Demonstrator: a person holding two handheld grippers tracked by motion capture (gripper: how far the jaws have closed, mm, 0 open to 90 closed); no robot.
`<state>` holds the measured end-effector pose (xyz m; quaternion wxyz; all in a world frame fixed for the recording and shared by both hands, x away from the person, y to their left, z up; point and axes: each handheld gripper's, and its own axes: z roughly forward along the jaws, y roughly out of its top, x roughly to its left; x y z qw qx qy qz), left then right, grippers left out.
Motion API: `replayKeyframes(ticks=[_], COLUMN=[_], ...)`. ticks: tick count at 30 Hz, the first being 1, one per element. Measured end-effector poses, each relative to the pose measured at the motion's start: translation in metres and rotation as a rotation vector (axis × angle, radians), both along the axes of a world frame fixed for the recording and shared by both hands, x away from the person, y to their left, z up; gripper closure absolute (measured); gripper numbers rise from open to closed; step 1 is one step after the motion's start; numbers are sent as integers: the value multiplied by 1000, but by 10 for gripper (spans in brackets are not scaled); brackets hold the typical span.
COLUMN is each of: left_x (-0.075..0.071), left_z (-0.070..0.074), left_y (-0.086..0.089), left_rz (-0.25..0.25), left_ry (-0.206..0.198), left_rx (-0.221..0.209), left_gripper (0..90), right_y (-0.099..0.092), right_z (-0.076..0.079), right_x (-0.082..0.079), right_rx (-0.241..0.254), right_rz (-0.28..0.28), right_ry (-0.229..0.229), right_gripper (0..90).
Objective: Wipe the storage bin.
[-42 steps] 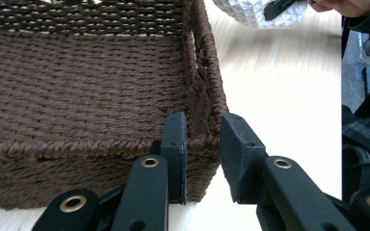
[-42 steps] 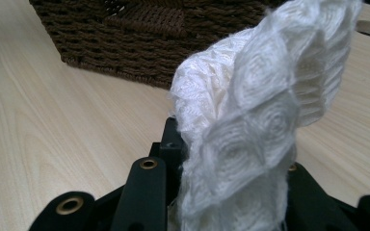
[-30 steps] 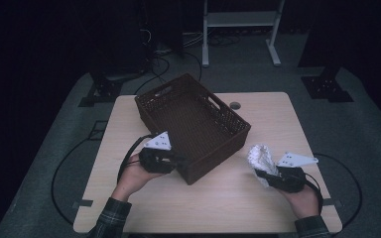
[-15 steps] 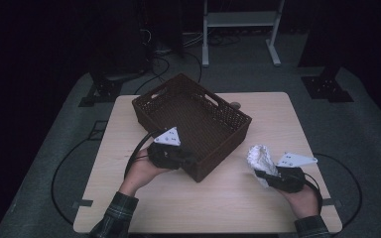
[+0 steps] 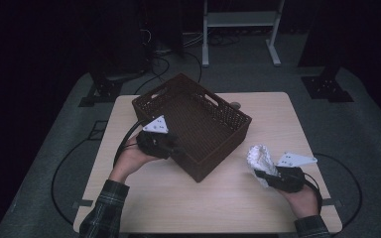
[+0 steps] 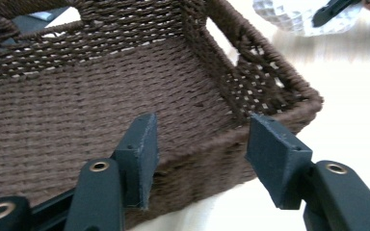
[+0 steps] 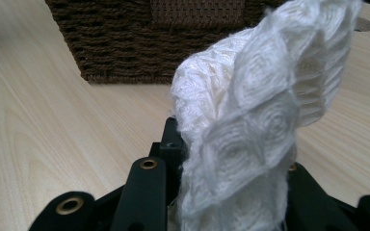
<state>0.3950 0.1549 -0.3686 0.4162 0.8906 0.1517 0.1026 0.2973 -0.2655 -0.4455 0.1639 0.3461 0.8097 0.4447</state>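
White quilted cloth (image 5: 259, 159) stands bunched up at the near right of the table (image 5: 188, 208), pinched between the jaws of the right gripper (image 5: 267, 174), which is clamped on its lower end so the loose folds rise clear of the wood, seemingly ready to be carried over. A little farther in and to the left, the left gripper (image 5: 171, 148) sits at the near wall of the brown woven basket (image 5: 238, 119); its jaws have just been opening, and they now stand apart on either side of the rim without pressing on it, as if letting go after setting the basket at an angle. Beyond the table, a white metal stand (image 5: 240, 20) rises from the dark floor.
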Motion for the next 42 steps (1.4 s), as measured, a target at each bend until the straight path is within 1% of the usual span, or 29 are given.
replayKeyframes(ticks=[4,7,9,11,13,15,19,22,29,30,32,35,39,41,42], left_x=[9,14,17,18,18,18,19,20,16,15,12,7,3,0,-1], left_z=[-3,-7,-10,-11,-12,-14,-16,-17,-18,-18,-20,-21,-20,-20,-20], left_y=[-1,-2,-2,-1,0,0,1,2,-2,-4,-5,-7,-14,-17,-19], left_rz=[-19,-29,-35,-43,-56,-63,-76,-85,-92,-94,-95,-94,-104,-115,-115], left_ry=[2,12,27,36,30,33,32,41,45,38,19,6,6,13,11], left_rx=[5,3,6,2,15,25,22,12,13,13,2,-11,-2,-9,-5], left_gripper=[389,370,359,352,351,343,334,334,365,368,379,409,430,467,475], right_y=[0,0,-1,-1,-1,-1,-1,0,-2,-2,-3,-4,-3,-3,-3], right_z=[0,-1,-1,-1,0,-1,-1,-1,0,0,0,1,0,1,1], right_x=[0,0,0,0,0,0,0,0,0,0,0,0,0,0,0], right_rx=[3,2,2,4,5,4,2,2,6,7,9,8,7,7,8], right_rz=[-2,-1,-1,-2,-2,-2,0,-1,-5,-7,-10,-12,-11,-12,-12], right_ry=[2,3,3,1,1,1,5,8,1,2,1,0,-2,-1,-2], right_gripper=[695,695,695,696,695,695,695,695,695,695,695,696,695,695,695])
